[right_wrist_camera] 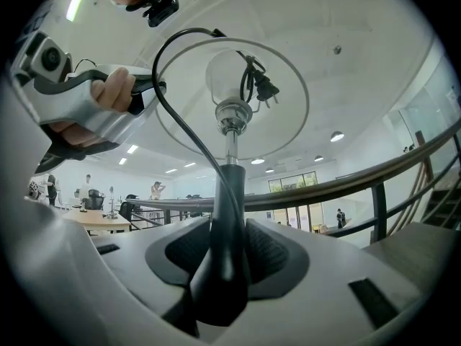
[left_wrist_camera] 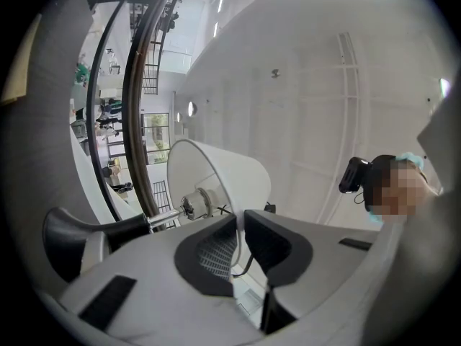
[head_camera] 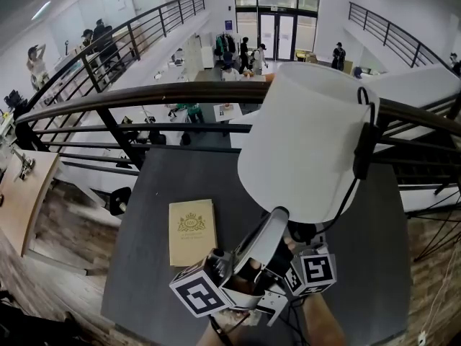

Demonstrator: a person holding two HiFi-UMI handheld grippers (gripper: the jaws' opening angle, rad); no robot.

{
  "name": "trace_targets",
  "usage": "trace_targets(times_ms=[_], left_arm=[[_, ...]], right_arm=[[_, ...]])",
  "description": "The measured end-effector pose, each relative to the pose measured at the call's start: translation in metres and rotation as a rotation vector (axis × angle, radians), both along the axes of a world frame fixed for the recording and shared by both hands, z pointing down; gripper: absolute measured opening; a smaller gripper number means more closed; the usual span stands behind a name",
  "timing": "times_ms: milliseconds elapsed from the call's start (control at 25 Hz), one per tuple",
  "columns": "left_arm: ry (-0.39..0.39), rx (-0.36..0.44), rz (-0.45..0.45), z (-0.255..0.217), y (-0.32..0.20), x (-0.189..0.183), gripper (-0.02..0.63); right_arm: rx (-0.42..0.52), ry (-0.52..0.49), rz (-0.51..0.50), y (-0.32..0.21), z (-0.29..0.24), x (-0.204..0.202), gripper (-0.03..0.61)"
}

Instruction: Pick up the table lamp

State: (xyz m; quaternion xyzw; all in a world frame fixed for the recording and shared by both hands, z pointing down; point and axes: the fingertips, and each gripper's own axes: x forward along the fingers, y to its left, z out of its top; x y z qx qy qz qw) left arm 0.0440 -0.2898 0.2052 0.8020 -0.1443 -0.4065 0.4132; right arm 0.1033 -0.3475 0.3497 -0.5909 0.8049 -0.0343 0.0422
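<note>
The table lamp is up in the air over the dark table [head_camera: 155, 193], its white shade [head_camera: 306, 139] tilted toward me. My left gripper [head_camera: 276, 219] is shut on the shade's lower rim; the thin white edge [left_wrist_camera: 238, 215] sits between its pads. The right gripper [head_camera: 302, 235] is partly hidden under the shade. In the right gripper view its jaws [right_wrist_camera: 225, 247] are shut on the lamp's dark stem [right_wrist_camera: 225, 215], below the bulb [right_wrist_camera: 229, 81]. The black cord [right_wrist_camera: 173, 99] loops up beside the stem, and its plug [right_wrist_camera: 263, 89] hangs near the bulb.
A tan book [head_camera: 191, 231] lies on the table left of the grippers. A dark handrail [head_camera: 144, 94] runs across just behind the table, with a drop to a lower floor beyond it. A wooden desk [head_camera: 21, 200] stands at the far left.
</note>
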Motion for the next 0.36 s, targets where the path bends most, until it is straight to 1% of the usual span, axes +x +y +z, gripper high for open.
trace_targets(times_ms=[160, 360], left_arm=[[0.005, 0.011, 0.01, -0.0041, 0.0033, 0.0057, 0.06], [0.002, 0.002, 0.006, -0.0041, 0.0059, 0.008, 0.06]], right_arm=[[0.007, -0.009, 0.001, 0.0025, 0.0015, 0.004, 0.178], [0.005, -0.007, -0.001, 0.0058, -0.0017, 0.0072, 0.176]])
